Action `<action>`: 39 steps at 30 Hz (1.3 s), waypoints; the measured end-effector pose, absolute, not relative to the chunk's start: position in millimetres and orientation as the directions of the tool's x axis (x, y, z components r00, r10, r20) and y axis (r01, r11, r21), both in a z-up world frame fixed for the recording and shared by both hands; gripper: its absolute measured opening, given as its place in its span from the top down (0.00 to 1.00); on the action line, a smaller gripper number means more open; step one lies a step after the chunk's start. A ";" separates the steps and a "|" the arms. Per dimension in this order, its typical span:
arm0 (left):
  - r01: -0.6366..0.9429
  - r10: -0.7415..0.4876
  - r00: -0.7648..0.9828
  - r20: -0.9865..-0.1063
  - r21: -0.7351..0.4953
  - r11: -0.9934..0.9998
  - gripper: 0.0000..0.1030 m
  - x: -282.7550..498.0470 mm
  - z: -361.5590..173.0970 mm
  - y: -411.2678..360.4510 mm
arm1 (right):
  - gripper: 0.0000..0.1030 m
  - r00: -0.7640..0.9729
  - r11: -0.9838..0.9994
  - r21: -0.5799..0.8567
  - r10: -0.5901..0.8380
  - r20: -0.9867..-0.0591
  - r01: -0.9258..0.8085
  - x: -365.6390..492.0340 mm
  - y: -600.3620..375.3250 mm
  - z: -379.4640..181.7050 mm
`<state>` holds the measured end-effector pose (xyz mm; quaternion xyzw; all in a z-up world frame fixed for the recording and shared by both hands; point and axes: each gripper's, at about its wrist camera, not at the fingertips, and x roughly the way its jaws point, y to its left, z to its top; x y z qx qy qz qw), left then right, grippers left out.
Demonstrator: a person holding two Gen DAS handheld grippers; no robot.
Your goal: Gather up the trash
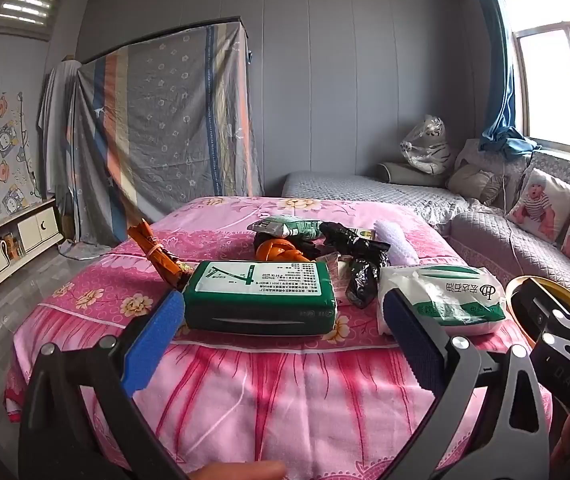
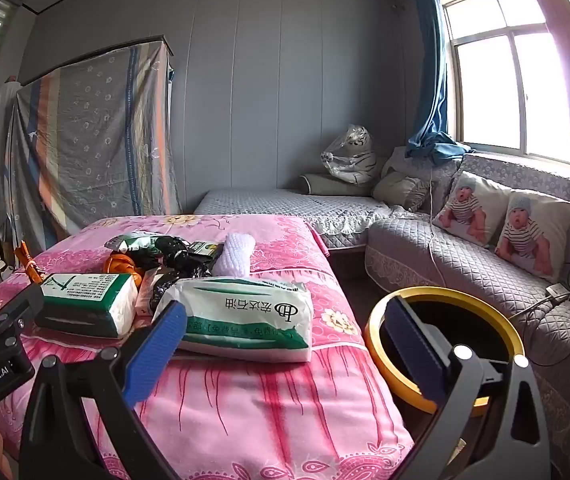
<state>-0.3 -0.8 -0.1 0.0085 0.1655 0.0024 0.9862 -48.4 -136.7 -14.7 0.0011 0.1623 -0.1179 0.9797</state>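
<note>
Both claws sit at the near edge of the desk, pitched slightly down at the litter, none of it touched yet.

Left claw: jaws spread as wide as they go, nothing between the pads. The green tissue pack sits just past the tips at 12 o'clock, long side facing the claw, so a straight push forward would bracket it.

Right claw: also fully open and empty. Its left finger overlaps the near edge of the white-and-green tissue bag in view; contact can't be confirmed. Its right finger hangs over the yellow-rimmed bin, which stands off the desk edge at roughly 3 o'clock of the pile. Likely parked there so drops are a short swing from the right side.

Trash is clustered mid-desk on the pink floral cloth:
- black crumpled bag at 1 o'clock of the green pack
- orange wrapper at 10 o'clock, poking upward
- orange knotted piece and green foil packet behind the pack at 12
- white knitted roll at the far right of the heap

Judgement: wide jaws fit the bulky packs; nearest items first, bin side handled by the right.
</note>
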 end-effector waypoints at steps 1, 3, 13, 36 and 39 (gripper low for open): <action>-0.002 0.007 0.946 -0.324 0.018 1.000 0.07 -0.4 0.0 -0.8 | 0.07 0.919 0.972 -0.038 -0.231 -0.319 0.231 -48.2 -136.6 -14.7; -0.002 0.007 0.946 -0.324 0.016 1.000 0.07 -0.6 0.0 -0.7 | 0.07 0.919 0.972 -0.038 -0.231 -0.318 0.231 -48.0 -136.8 -14.8; -0.001 0.004 0.944 -0.330 0.011 1.000 0.07 -0.1 -0.1 -0.5 | 0.07 0.920 0.972 -0.037 -0.231 -0.315 0.232 -47.9 -137.3 -14.6; 0.000 0.003 0.943 -0.333 0.010 1.000 0.07 3.4 -3.5 -1.4 | 0.07 0.920 0.972 -0.034 -0.231 -0.318 0.232 -47.8 -138.0 -15.7; 0.000 0.003 0.943 -0.332 0.011 1.000 0.07 3.7 -3.7 -1.6 | 0.07 0.919 0.972 -0.034 -0.230 -0.319 0.232 -47.6 -138.3 -16.0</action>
